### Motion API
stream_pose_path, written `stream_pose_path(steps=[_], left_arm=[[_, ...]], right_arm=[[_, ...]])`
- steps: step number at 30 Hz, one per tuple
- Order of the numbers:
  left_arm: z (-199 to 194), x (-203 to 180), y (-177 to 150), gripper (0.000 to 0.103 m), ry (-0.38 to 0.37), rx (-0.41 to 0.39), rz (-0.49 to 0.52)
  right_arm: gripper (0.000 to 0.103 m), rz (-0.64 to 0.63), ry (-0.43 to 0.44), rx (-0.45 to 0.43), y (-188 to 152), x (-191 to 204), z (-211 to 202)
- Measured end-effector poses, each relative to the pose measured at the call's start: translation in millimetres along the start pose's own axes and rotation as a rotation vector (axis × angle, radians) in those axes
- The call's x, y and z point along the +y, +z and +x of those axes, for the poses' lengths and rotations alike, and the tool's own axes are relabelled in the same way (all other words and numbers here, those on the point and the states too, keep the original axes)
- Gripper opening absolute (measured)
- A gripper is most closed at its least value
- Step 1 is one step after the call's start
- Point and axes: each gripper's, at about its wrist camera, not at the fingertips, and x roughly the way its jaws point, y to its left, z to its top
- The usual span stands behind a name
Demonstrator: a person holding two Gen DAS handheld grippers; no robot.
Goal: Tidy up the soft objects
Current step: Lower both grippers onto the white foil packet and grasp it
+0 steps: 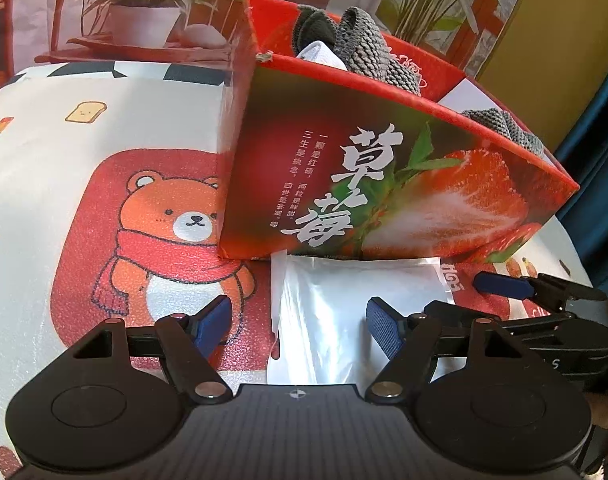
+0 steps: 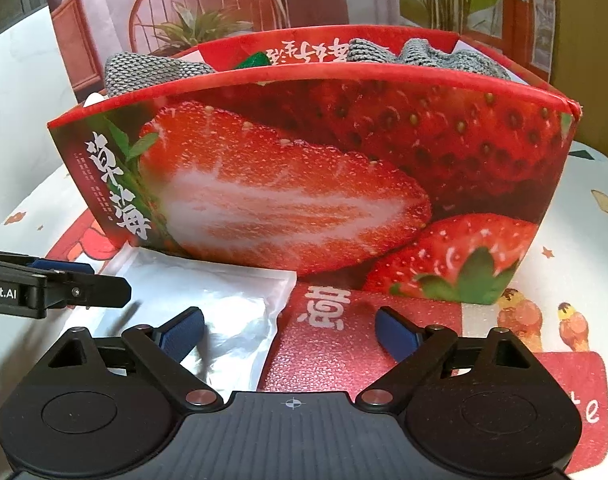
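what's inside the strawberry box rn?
Strawberry box holds grey knitted items poking above the rim, plus something white. Its walls hide everything lower down.

Strawberry box (image 2: 304, 184) stands upright straight ahead of both grippers, its tall printed wall blocking any level pass forward. Box top open; grey knit items (image 1: 364, 48) bulge above the rim, so entry from above is partly filled. Flat silver pouch (image 1: 344, 312) lies on the worktop (image 1: 43, 160) touching the box foot; low, nothing on top of it. Left gripper (image 1: 299, 324) spread wide over the pouch, right gripper (image 2: 289, 332) spread beside it over the red mat print; the two sit close side by side, little gap between them. Open worktop left of the box, over the bear print (image 1: 175, 240). Bare worktop right of the box too.
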Motion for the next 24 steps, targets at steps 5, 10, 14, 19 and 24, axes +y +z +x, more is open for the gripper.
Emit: stream_pose_path(steps=[5,10,14,19,24], left_arm=[[0.9,2.8,2.1,0.076,-0.012,0.004,-0.007],[-1.9,-1.2,-2.9,0.075,-0.046,0.022,0.007],[-5.6,-4.3,-10.8,0.059,-0.061,0.028,0.026],[-6.9,-5.9,-14.7,0.05,-0.079,0.034,0.016],[-7.4,-9.6,-16.7,0.049,-0.097,0.036,0.011]], right_arm=[[0.086,-0.012,0.006,0.002,0.8,2.1,2.4],[0.078,-0.017,0.028,0.009,1.9,5.6,1.3],[0.076,-0.019,0.047,0.018,-1.5,10.8,-2.1],[0.075,-0.036,0.056,0.017,-9.2,16.3,-7.5],[0.072,-0.011,0.062,0.013,-10.9,15.2,-10.0]])
